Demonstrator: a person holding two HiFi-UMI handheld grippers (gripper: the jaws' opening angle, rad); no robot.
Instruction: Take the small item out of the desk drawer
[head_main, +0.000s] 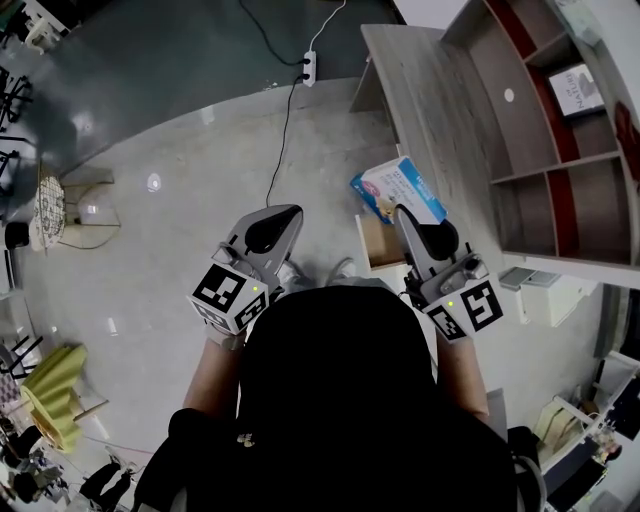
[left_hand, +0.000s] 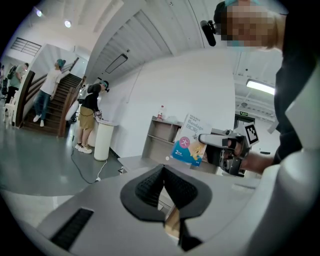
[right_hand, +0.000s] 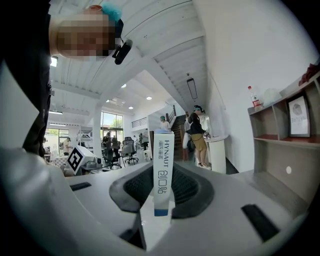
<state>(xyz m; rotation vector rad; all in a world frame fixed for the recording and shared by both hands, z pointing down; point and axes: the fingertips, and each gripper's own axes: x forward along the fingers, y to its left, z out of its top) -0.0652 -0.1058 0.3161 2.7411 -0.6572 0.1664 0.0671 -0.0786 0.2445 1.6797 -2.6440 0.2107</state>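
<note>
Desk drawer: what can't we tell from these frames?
- Drawer inside: head view, the bandage box and right tongs cover part of it.
- Box front print: too small in head view; right gripper view shows only its narrow edge.

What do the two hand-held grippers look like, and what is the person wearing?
Both the left gripper and the right gripper have light grey bodies and black textured pads on the jaws. Each carries a cube with black-and-white square markers. The person wears a black top.
</note>
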